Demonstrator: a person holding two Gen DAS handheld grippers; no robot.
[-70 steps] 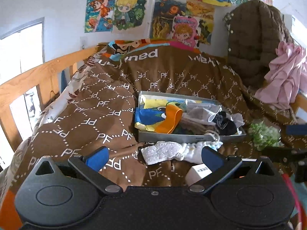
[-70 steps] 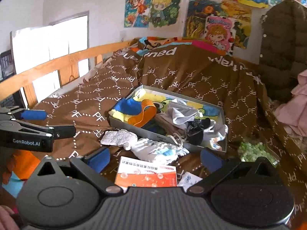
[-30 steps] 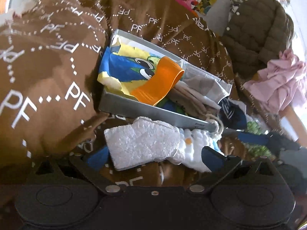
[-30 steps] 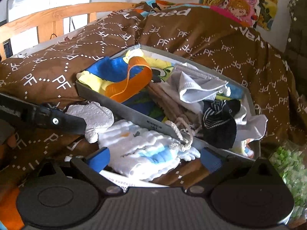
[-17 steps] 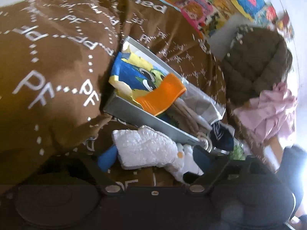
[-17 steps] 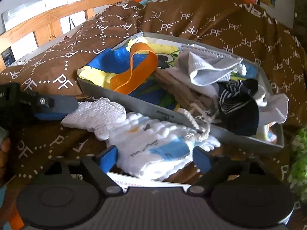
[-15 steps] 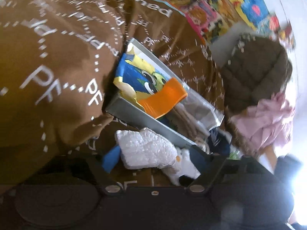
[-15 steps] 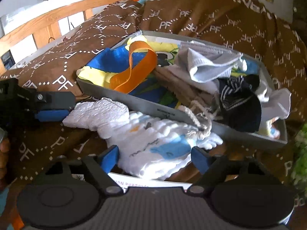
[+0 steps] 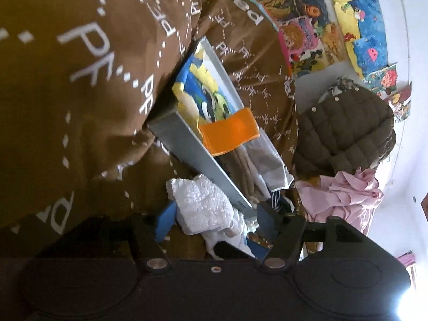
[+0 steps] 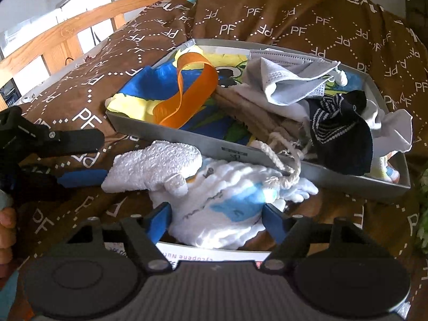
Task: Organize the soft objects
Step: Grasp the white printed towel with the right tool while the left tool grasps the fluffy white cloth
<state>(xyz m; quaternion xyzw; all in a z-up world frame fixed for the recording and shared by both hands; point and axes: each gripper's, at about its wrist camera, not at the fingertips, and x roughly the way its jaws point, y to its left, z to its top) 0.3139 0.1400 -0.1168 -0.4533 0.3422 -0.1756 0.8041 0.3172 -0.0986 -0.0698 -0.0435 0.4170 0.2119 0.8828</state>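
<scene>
A grey tray [image 10: 187, 137] on the brown bedspread holds an orange band [image 10: 187, 91], a grey cloth [image 10: 289, 80], a dark striped sock [image 10: 342, 131] and other soft items. In front of it lie a white fuzzy cloth [image 10: 155, 164] and a white-and-blue knitted cloth [image 10: 224, 208]. My left gripper [image 9: 214, 220] is open, tilted, its fingers either side of the white fuzzy cloth [image 9: 206, 206]; it also shows in the right wrist view [image 10: 80, 157]. My right gripper [image 10: 218, 220] is open around the knitted cloth.
A printed card [image 10: 208, 256] lies under the knitted cloth. A wooden bed rail [image 10: 67, 32] runs along the left. A brown padded jacket [image 9: 345, 131] and a pink garment [image 9: 345, 195] hang at the right. Green bits [image 10: 422, 214] lie at the right edge.
Both grippers have moved in low over the bed and narrowed. The left has rolled to a tilt around the fuzzy cloth; the right has closed in on the knitted cloth.
</scene>
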